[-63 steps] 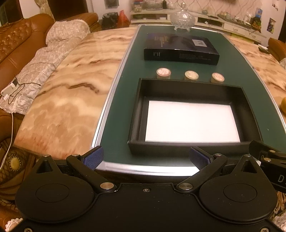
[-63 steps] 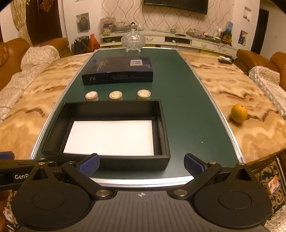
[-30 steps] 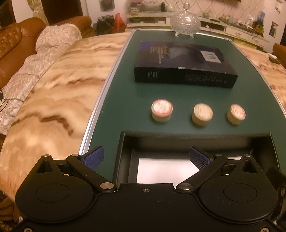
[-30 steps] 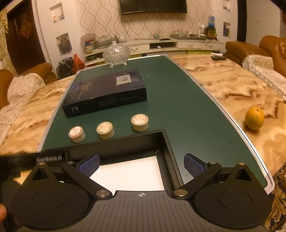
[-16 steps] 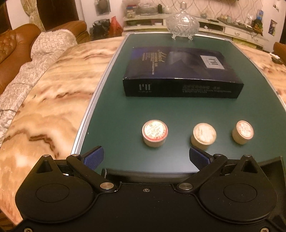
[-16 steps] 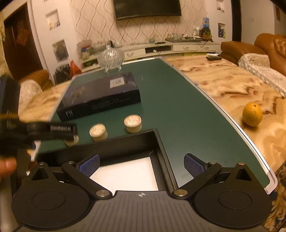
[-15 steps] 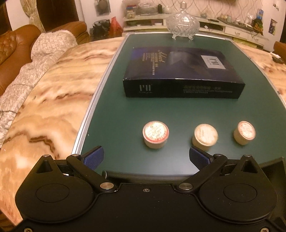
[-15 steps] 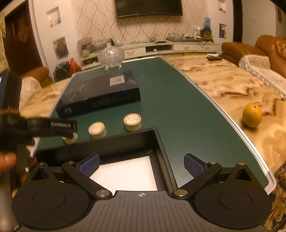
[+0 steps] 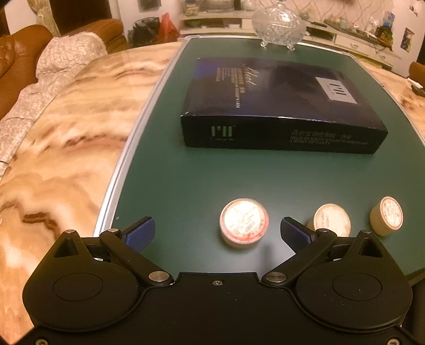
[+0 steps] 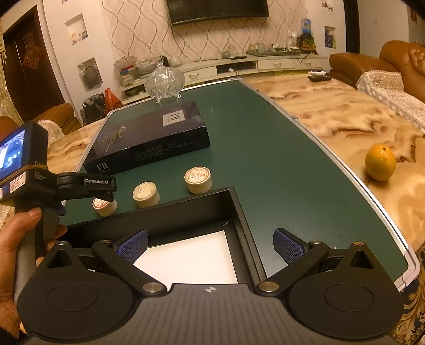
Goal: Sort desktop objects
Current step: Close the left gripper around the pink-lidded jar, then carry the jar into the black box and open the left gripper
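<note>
Three small round tins stand in a row on the green mat: a left tin [image 9: 243, 222] [image 10: 105, 206], a middle tin [image 9: 331, 219] [image 10: 146, 194] and a right tin [image 9: 387, 215] [image 10: 198, 179]. My left gripper [image 9: 216, 232] is open, and the left tin sits just ahead between its fingers, untouched. In the right wrist view that gripper's arm [image 10: 87, 187] hangs over the left tin. My right gripper [image 10: 209, 245] is open over the far right corner of the black tray [image 10: 239, 209], which has a white liner [image 10: 194, 258].
A dark blue box [image 9: 279, 106] [image 10: 148, 140] lies behind the tins. A glass lidded bowl [image 9: 277, 21] [image 10: 165, 81] stands at the mat's far end. An orange [image 10: 380, 162] rests on the marble to the right. A hand [image 10: 16, 252] holds the left gripper's handle.
My left gripper has moved forward past the tray's far wall and closer to the left tin. The right gripper has drifted forward slightly. Both stay open.
</note>
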`<state>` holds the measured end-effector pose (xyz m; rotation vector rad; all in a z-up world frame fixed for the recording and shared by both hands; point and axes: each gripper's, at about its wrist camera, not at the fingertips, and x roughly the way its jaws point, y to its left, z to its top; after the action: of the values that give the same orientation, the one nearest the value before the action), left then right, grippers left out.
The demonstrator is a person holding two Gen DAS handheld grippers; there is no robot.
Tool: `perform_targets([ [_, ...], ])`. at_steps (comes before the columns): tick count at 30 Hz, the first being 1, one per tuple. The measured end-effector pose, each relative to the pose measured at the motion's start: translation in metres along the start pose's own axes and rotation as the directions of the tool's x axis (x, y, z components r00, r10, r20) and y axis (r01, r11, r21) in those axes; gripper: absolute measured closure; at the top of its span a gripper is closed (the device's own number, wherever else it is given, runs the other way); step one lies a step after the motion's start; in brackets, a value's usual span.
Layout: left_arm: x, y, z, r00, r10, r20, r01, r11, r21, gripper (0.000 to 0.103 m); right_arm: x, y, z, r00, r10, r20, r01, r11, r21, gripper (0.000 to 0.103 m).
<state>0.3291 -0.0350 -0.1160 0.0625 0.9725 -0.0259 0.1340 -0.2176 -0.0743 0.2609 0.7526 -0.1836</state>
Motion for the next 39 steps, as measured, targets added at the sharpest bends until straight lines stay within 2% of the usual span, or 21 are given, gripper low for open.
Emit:
perform_targets([
  [3,0.010,-0.002,0.003,1.000,0.005,-0.007,-0.005,1.000,0.014,0.004,-0.001,0.001,-0.001,1.000,-0.003,0.006,0.003,1.000,-0.002,0.000],
  [8,0.022,0.000,0.005,0.999,0.001,-0.036,-0.001,1.000,-0.002,0.024,-0.001,-0.002,0.000,1.000,-0.004,0.008,0.004,1.000,0.012,0.000],
  [12,0.021,0.000,0.004,1.000,-0.007,-0.029,0.008,1.000,0.002,0.029,0.001,-0.004,0.000,1.000,-0.003,0.005,0.003,1.000,0.024,0.000],
  [16,0.021,0.001,0.004,0.999,-0.033,-0.040,0.033,0.999,0.001,0.047,0.002,-0.004,0.000,1.000,-0.003,0.001,0.003,1.000,0.022,0.000],
  [20,0.021,0.001,0.005,0.999,-0.038,-0.037,0.038,0.999,0.000,0.062,0.001,-0.004,0.000,1.000,-0.004,0.007,0.004,1.000,0.021,0.000],
  [32,0.005,0.003,0.007,0.998,-0.051,-0.028,0.050,0.999,-0.012,0.062,0.004,-0.003,-0.001,1.000,-0.011,0.007,0.010,1.000,0.018,0.000],
  [39,-0.057,0.001,-0.003,0.998,-0.064,0.001,0.064,0.998,0.025,0.062,0.003,-0.006,-0.001,0.999,-0.036,0.017,0.035,0.999,0.033,0.000],
])
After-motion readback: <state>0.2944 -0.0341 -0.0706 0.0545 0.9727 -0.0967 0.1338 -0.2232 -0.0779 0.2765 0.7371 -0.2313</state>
